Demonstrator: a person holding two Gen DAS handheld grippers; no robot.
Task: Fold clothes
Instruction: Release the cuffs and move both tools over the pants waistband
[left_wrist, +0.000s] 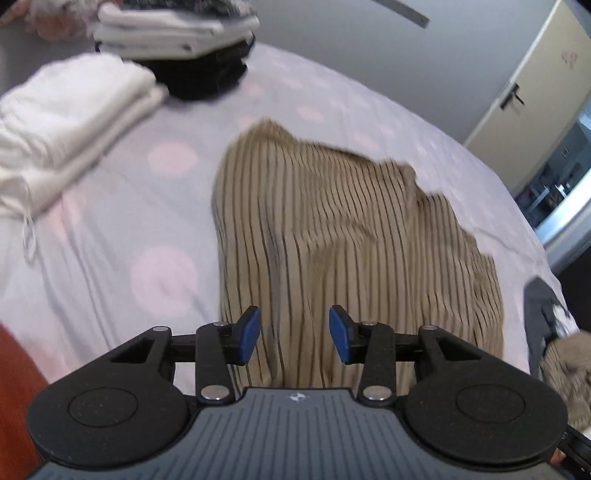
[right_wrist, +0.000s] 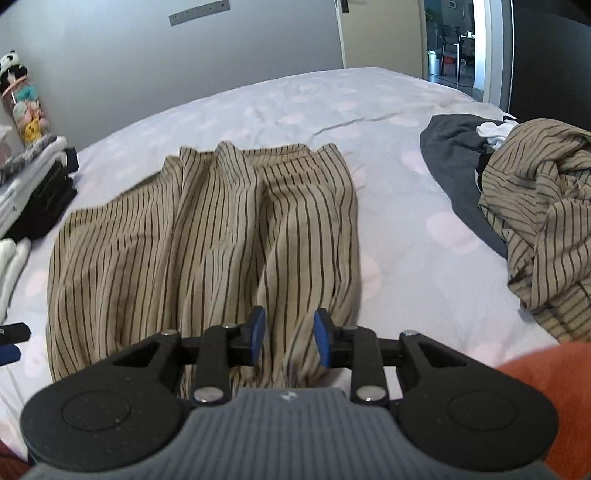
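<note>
Lying spread out on the bed (right_wrist: 295, 107) is a tan pinstriped garment (right_wrist: 207, 229), rumpled with long lengthwise folds, sitting roughly mid-mattress on the pale sheet with faint pink blobs. The left hand-held gripper (left_wrist: 294, 334) hovers over its near edge with its blue pads (left_wrist: 249, 334) spread wide and nothing between them, so it's released. The right hand-held gripper (right_wrist: 289, 336) is also parted over the near hem, with a ridge of the striped cloth running up between the pads; can't tell if they actually touch it. Off to the left there's a folded white piece (left_wrist: 70, 129) and, behind it, a stack of folded clothes (left_wrist: 177, 48), white on black. On the right side sits a crumpled heap with another striped item (right_wrist: 543, 221) on top of a dark grey garment (right_wrist: 454, 162).
</note>
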